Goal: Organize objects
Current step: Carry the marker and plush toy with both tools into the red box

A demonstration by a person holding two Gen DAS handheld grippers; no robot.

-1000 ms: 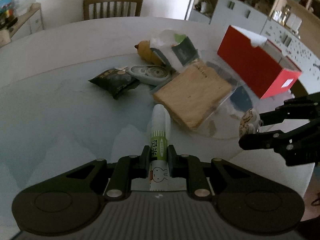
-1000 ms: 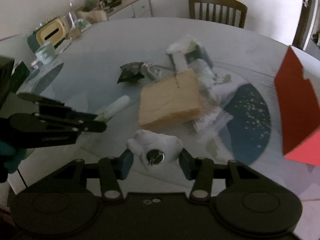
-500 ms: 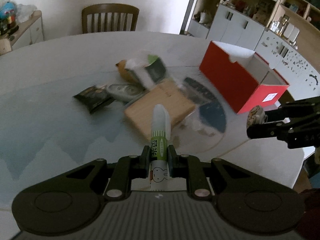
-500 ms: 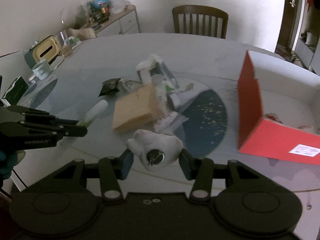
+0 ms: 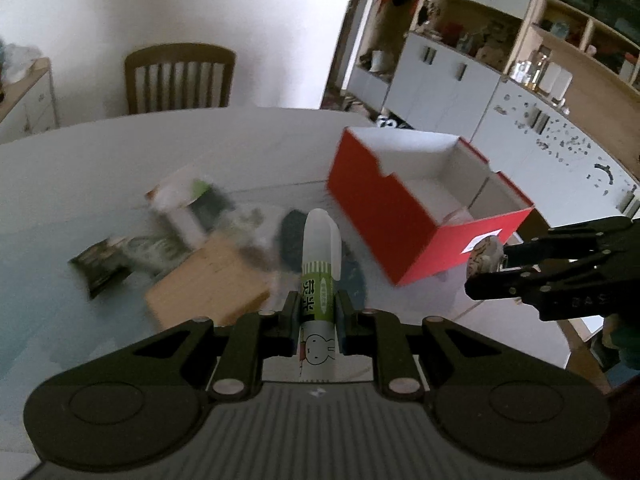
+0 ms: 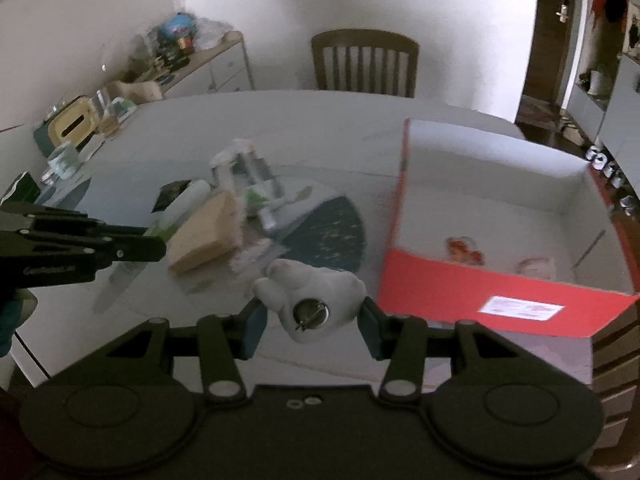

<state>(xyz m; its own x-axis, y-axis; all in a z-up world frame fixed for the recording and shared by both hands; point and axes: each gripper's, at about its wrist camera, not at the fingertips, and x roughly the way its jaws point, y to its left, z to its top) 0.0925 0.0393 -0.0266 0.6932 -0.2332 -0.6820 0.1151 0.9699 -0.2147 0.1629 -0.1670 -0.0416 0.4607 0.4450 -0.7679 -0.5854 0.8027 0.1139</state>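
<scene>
My left gripper (image 5: 317, 307) is shut on a white and green glue stick (image 5: 318, 276) with a rabbit drawing, held upright above the table. My right gripper (image 6: 310, 314) is shut on a white plush brooch (image 6: 310, 296) whose round metal pin back faces the camera. An open red box (image 6: 472, 292) with a white inside stands on the table to the right, ahead of both grippers; small items lie on its floor. In the left wrist view the red box (image 5: 396, 216) sits right of centre, and the right gripper (image 5: 486, 272) carries the brooch near its front corner.
A pile lies on the round table: a tan block (image 5: 204, 284), a dark snack packet (image 5: 102, 266), a clear bag with a white and green packet (image 5: 190, 196). A wooden chair (image 5: 178, 78) stands behind the table. Cupboards (image 5: 460, 76) line the right, a cluttered sideboard (image 6: 180, 60) the left.
Both grippers rose and swung right toward the red box with their loads. The box now shows its open inside, and the pile has slid to the left and further away.
</scene>
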